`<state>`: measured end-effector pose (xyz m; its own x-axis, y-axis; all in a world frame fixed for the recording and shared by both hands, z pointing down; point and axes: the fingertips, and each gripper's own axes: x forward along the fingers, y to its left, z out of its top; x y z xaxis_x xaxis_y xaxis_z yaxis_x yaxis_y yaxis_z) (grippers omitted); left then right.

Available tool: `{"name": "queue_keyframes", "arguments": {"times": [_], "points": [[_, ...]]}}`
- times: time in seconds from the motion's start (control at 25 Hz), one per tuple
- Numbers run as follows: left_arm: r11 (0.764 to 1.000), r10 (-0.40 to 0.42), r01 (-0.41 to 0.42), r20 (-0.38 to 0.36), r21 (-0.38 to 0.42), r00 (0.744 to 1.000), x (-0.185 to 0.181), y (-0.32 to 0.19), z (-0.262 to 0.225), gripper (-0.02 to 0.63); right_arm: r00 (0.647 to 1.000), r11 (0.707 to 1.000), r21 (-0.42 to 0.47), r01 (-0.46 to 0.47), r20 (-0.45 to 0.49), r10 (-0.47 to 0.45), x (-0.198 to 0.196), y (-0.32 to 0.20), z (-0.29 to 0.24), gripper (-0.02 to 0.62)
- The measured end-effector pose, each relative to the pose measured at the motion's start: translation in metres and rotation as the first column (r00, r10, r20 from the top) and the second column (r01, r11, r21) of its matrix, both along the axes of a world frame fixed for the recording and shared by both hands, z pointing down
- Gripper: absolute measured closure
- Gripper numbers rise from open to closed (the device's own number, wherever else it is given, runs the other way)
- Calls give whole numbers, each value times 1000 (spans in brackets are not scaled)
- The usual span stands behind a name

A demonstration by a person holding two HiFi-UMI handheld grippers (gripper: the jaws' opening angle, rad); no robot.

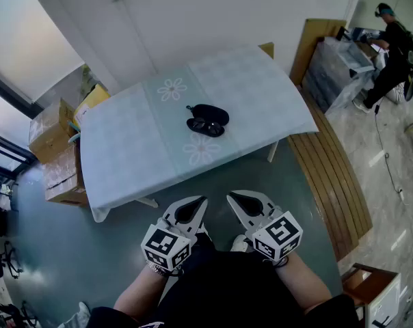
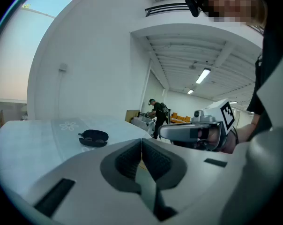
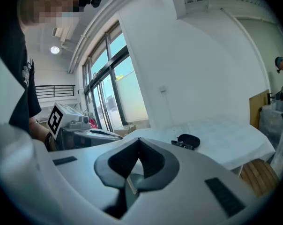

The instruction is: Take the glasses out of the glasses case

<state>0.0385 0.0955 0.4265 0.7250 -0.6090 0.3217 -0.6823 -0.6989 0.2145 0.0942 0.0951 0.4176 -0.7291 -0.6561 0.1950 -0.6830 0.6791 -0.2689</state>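
Note:
A black glasses case [image 1: 208,119] lies open on the table with the pale blue cloth [image 1: 145,142]; dark glasses rest in its lower half. The case also shows small in the left gripper view [image 2: 93,138] and the right gripper view [image 3: 188,141]. Both grippers hang in front of the table's near edge, well short of the case. The left gripper [image 1: 198,201] is shut with nothing between its jaws [image 2: 141,142]. The right gripper [image 1: 234,198] is shut and empty too [image 3: 139,142]. They sit side by side, tips pointing at the table.
Cardboard boxes [image 1: 52,152] stand left of the table. A wooden slatted bench [image 1: 333,176] runs along its right side. At the far right a person [image 1: 391,53] bends over a wrapped stack [image 1: 340,67]. A small wooden box [image 1: 374,289] sits on the floor at lower right.

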Motion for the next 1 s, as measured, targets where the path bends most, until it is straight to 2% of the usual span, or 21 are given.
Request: {"name": "queue_keyframes", "arguments": {"times": [0.56,1.0], "points": [[1000,-4,4,-4,-17,1000,-12,-10,5,575,1000,1000,4,-2,26,2,-14,-12,0,572],[999,-8,8,-12,-33,1000,-49,-40,8,575,999,999,-20,-26,27,27,-41,-44,4,572]]}}
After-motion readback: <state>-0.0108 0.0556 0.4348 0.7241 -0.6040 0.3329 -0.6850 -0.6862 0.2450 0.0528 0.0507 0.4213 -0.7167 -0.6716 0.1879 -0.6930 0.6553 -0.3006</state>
